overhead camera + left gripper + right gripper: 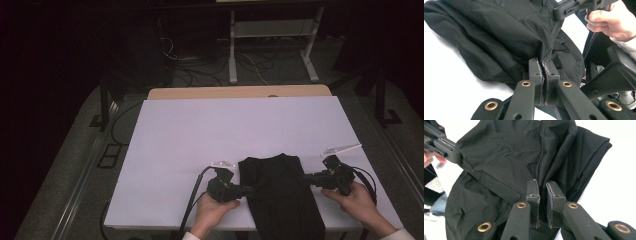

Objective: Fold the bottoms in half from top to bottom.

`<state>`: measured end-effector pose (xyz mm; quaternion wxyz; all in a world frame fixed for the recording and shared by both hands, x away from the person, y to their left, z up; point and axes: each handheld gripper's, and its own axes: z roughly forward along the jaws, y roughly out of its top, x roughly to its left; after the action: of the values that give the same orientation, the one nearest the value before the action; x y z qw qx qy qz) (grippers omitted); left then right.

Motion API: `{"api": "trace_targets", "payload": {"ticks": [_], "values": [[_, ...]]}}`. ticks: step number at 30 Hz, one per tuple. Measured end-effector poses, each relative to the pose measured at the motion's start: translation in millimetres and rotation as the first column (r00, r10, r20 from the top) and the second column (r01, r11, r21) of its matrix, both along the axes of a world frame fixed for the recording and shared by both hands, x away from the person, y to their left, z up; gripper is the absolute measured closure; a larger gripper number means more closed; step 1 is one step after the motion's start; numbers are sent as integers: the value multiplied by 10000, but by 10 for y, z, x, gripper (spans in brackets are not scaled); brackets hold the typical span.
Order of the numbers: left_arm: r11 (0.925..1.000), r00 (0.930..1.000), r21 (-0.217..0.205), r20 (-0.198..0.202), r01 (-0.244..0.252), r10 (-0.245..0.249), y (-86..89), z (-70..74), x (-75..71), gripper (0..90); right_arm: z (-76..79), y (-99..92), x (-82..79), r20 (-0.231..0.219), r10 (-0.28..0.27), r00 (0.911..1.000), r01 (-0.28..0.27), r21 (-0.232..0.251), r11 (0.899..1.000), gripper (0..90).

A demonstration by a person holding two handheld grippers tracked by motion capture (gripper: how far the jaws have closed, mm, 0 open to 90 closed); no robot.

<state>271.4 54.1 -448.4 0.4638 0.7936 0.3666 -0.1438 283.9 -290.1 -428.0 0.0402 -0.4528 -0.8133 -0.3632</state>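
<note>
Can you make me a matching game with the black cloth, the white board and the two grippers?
Things:
1. black cloth
2. white board
3. left gripper
4. right gripper

Descriptions:
A. pinches the cloth's left edge in the high view
B. lies flat over the table top
C. pinches the cloth's right edge in the high view
D. lies crumpled, hanging over the near edge

Pairs: 1-D, 2-B, 3-A, 4-C

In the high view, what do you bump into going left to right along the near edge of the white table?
Left hand → left gripper → black cloth → right gripper → right hand.
</note>
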Motion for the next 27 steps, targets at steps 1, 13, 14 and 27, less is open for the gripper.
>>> {"api": "trace_targets", "payload": {"ticks": [1, 13, 14, 27], "values": [[10000, 10000, 51, -15, 30, -30, -1, -4, 0, 859, -6, 5, -2, -55, 52, 10000, -53, -44, 10000, 785], [10000, 10000, 79, -59, 27, -26, 0, -35, -8, 859, 148, 20, 131, 290, 21, 9996, -20, -25, 10000, 391], [10000, 10000, 80, -62, 27, -26, -1, -36, -9, 859, 170, 19, 165, 337, 9, 9994, -10, 28, 10000, 370], [10000, 10000, 4, -76, 5, -5, 1, -63, -18, 858, 235, 146, 585, 214, 81, 9997, -90, 442, 9990, 380]]}}
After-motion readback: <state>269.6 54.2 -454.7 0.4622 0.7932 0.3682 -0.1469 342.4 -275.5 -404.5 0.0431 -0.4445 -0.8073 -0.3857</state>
